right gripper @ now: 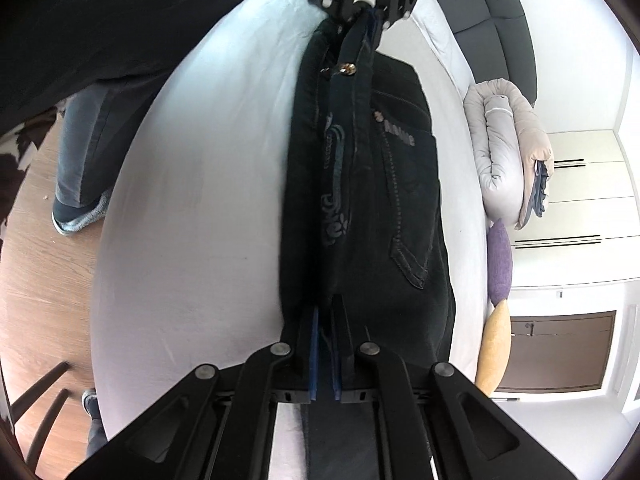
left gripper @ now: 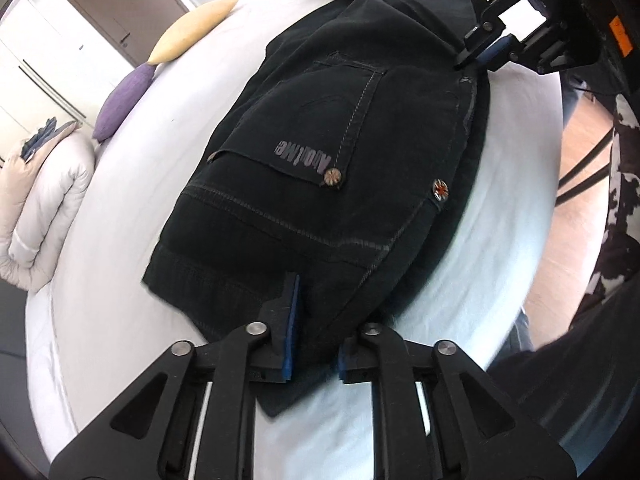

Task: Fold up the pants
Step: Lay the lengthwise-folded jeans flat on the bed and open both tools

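Lying across a white-sheeted bed (left gripper: 120,240), a pair of black denim pants (left gripper: 320,152) sits folded lengthwise, one back pocket with grey lettering and a metal button facing up. The pants run down the middle of the bed, with a purple cushion (left gripper: 120,104) and a pale yellow cushion (left gripper: 192,28) well apart from them toward the bed's far edge, and a rolled grey duvet (left gripper: 44,208) beyond those.

The left gripper (left gripper: 316,340) meets the pants at the waistband end; its blue-padded fingers stand somewhat apart with dark cloth filling the gap between them, though whether they press it firmly is hard to tell. In the right wrist view the same tool appears at the top, its fingers drawn together on a raised ridge of denim. The right gripper (right gripper: 325,344) sits at the opposite end, fingers nearly together and pinching a thick bunched edge of the cloth.

The denim looks heavy for clothing, soft but fairly stiff, so it should hold a crease and sag rather than flutter when lifted. Doubled layers and seams make the fabric bulky; a grip that catches only the top layer could let the lower one slide out. The safest holds seem to be the thick waistband and the doubled hem edges, gathering all layers at once.
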`<action>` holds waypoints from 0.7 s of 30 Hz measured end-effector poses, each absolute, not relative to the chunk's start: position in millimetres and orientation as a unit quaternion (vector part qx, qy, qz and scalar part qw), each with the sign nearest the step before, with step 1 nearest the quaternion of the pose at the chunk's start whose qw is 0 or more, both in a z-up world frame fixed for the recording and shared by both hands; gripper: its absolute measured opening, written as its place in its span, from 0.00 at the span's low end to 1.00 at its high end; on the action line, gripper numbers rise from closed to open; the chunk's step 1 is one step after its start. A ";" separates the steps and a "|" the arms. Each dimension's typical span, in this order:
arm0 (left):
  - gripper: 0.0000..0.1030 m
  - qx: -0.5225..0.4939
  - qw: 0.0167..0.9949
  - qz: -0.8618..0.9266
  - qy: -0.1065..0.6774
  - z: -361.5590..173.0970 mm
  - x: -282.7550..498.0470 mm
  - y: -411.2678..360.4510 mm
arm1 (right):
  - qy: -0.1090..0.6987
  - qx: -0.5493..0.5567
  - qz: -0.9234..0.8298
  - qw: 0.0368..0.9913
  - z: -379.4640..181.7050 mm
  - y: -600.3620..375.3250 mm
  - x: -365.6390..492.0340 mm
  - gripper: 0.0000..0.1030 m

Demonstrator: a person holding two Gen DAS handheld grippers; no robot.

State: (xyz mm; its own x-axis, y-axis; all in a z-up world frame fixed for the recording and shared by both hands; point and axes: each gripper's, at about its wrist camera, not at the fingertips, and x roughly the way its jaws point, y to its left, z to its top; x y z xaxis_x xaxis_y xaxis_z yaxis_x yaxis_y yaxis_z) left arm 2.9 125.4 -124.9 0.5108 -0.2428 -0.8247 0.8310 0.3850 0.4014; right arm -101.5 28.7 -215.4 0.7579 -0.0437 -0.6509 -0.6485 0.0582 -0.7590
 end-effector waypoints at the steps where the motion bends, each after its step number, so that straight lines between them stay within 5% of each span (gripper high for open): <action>1: 0.24 0.430 0.751 -0.351 0.357 -119.9 0.0 129.9 | 0.270 -0.642 0.221 0.683 -217.5 31.0 -104.7 0.08; 4: 0.53 0.434 0.743 -0.336 0.383 -101.9 -0.2 143.4 | 0.273 -0.627 0.214 0.698 -218.4 29.9 -106.0 0.09; 11: 0.53 0.232 0.841 -0.321 0.368 -40.4 14.6 122.1 | 0.275 -0.604 0.196 0.722 -220.2 31.4 -104.3 0.09; 16: 0.53 0.177 0.825 -0.323 0.429 -92.5 35.7 45.7 | 0.274 -0.552 0.179 0.767 -212.6 23.5 -100.7 0.10; 19: 0.53 0.160 0.831 -0.296 0.443 -124.9 36.6 31.2 | 0.285 -0.498 0.171 0.801 -201.0 11.7 -101.1 0.28; 21: 0.53 0.136 0.834 -0.291 0.448 -123.2 35.4 36.5 | 0.303 -0.425 0.175 0.835 -178.4 -8.8 -99.4 0.69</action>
